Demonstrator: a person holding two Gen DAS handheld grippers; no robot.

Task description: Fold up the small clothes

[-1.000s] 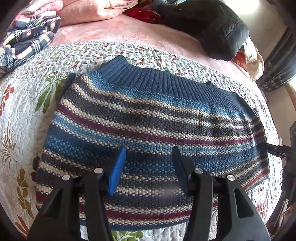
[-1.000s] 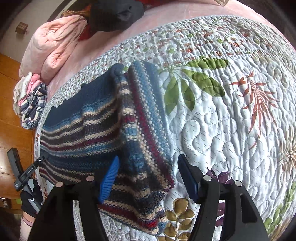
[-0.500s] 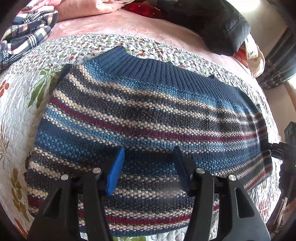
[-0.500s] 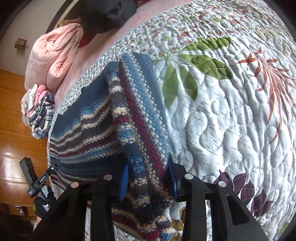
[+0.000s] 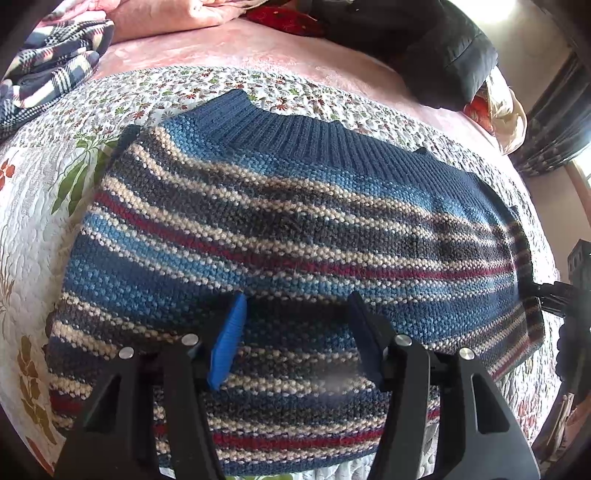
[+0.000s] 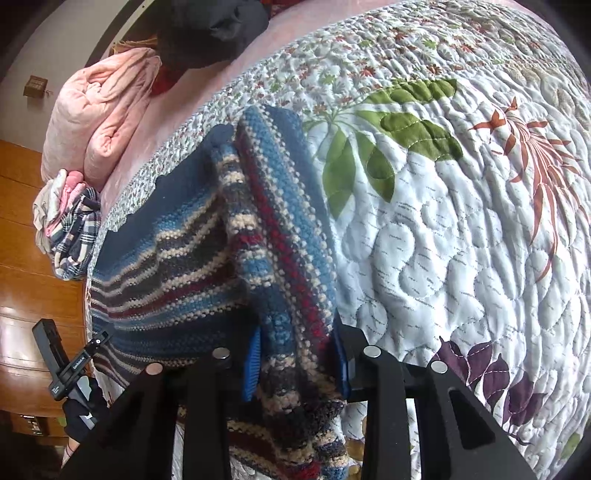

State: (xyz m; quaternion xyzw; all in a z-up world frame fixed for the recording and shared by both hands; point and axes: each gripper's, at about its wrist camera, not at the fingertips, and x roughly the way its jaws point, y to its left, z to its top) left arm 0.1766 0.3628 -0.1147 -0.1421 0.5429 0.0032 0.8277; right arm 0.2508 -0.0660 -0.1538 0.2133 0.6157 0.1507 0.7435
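Observation:
A small striped knit sweater in blue, grey, cream and red lies on a floral quilt, its dark blue ribbed hem at the far side. My left gripper hovers low over the near part of the sweater with its blue pads wide apart and nothing between them. In the right wrist view the sweater's folded side runs up between the pads of my right gripper, which is shut on that thick edge. The other gripper shows at the lower left there.
A plaid garment and pink bedding lie at the far left of the bed, and a black jacket at the far right. Bare quilt stretches to the right of the sweater. A wooden floor lies beyond the bed's edge.
My right gripper moved forward onto the sweater's folded side and went from open to shut on it. The left gripper drifted a little closer over the sweater and stayed open.

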